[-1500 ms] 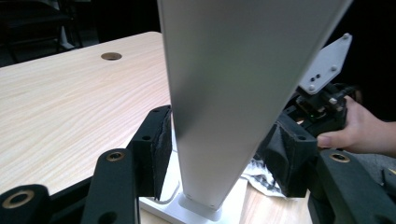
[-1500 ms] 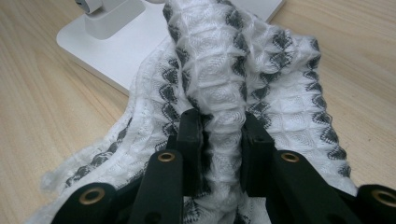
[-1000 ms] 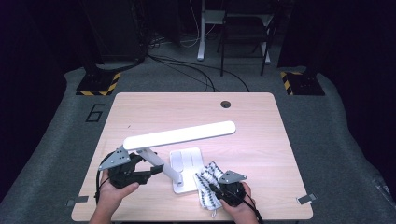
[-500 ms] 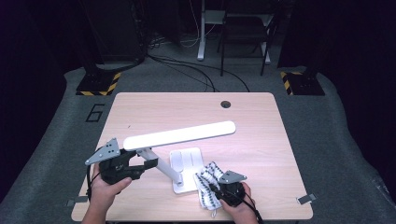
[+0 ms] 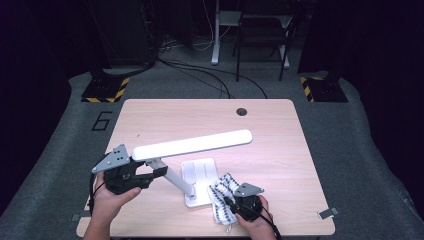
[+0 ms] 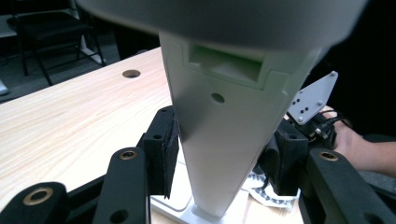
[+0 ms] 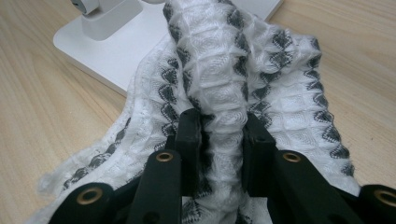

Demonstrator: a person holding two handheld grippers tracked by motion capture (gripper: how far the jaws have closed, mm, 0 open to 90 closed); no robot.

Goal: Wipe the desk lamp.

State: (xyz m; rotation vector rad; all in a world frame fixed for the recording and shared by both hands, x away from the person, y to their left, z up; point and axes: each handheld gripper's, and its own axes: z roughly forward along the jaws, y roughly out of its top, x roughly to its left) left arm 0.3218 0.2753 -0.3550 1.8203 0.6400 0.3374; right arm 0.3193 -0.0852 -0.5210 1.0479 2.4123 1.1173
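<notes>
— What do the two grippers look like?
— The left gripper (image 5: 159,171) and the right gripper (image 5: 228,201) both have black bodies, each topped by a grey three-cornered plate with small holes.
— And the jaws?
— Black bars with brass-ringed holes at the joints and dark pads at the tips. A black cable trails from each. The forearms are bare.

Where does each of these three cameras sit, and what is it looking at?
High view: above the person's side, looking forward and down on the table; both hands and grippers show.
Left gripper view: rides the left gripper, jaws closing on the white lamp arm.
Right gripper view: rides the right gripper, shut on the patterned cloth.
Shared: the lamp base and cloth.
</notes>
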